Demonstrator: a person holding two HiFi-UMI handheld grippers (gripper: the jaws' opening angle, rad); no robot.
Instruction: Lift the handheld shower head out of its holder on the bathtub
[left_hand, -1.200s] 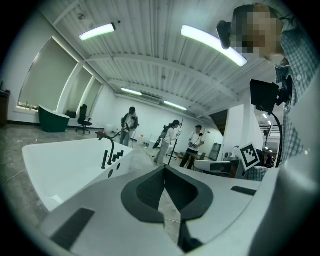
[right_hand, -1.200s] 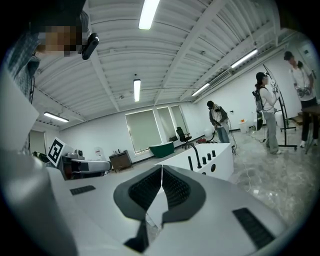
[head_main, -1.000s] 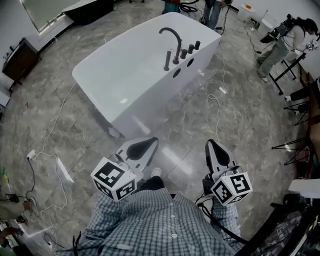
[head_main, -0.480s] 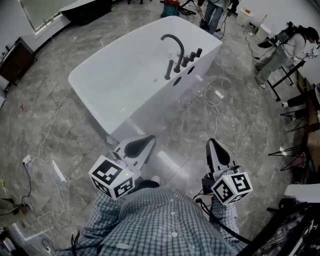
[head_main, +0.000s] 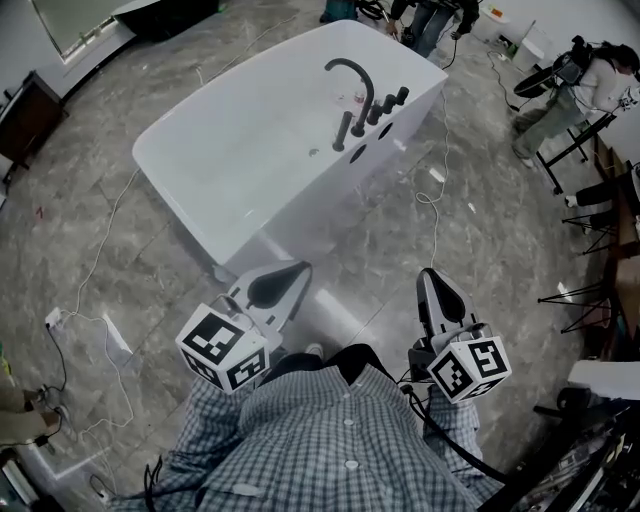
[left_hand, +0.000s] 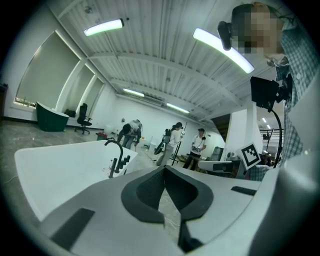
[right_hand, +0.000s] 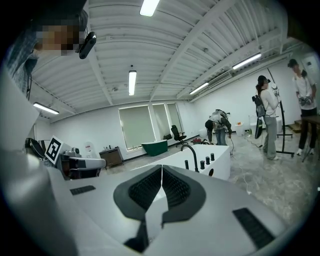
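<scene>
A white freestanding bathtub (head_main: 322, 205) stands on the grey marble floor ahead of me. On its far-right rim are a dark arched faucet (head_main: 352, 82), a row of dark knobs (head_main: 387, 104) and the dark upright handheld shower head (head_main: 344, 132) in its holder. My left gripper (head_main: 299, 269) and right gripper (head_main: 428, 276) are both shut and empty, well short of the tub. In the left gripper view the left gripper (left_hand: 164, 170) points past the faucet (left_hand: 116, 150). In the right gripper view the right gripper (right_hand: 161, 168) points toward the shower head (right_hand: 186, 164).
Cables (head_main: 436, 215) trail over the floor right of the tub, and a power strip (head_main: 116, 342) lies at the left. Several people (head_main: 590, 80) and tripod stands (head_main: 585, 290) are at the back and right. A dark cabinet (head_main: 25, 105) stands at the far left.
I have stepped toward the tub; both grippers moved forward with me and stayed shut. The tub's near corner now lies closer to the left gripper.
</scene>
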